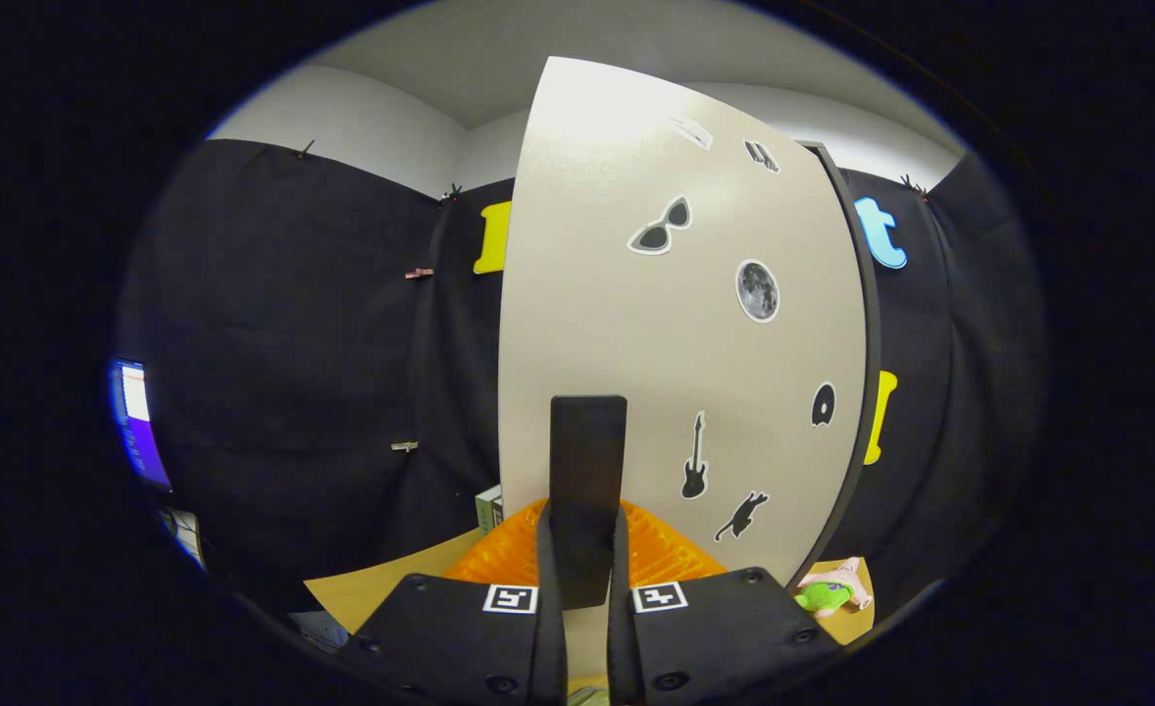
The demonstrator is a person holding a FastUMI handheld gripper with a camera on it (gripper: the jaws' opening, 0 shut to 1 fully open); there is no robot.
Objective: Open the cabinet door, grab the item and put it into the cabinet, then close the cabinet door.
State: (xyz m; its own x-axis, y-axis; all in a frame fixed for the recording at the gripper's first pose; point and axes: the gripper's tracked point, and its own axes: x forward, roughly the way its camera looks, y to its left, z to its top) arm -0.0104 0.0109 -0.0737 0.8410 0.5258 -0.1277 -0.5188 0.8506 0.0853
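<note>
Two fingers of the gripper [587, 588] stand close together and pinch a dark flat handle [588, 471] that rises upright between them, set against the face of the cabinet door [636, 333]. The door is pale, tall, and stands just ahead of the fingers; its dark edge [867, 373] runs down its right side. Stickers on the door face: sunglasses [660, 227], a moon disc [757, 290], a guitar [694, 458], a small dark animal shape [742, 516], and a dark rounded shape [823, 404] near the right edge. Below the door, just behind the fingers, an orange ribbed mat [666, 554] lies on a tan tabletop [381, 588]. On the tabletop to the right of the fingers, past the door's lower corner, sits a soft toy, green and pink [832, 591]. A small box [487, 507] stands left of the door's base. Far left, a lit screen [138, 422] hangs beside the black cloth wall [293, 343].
</note>
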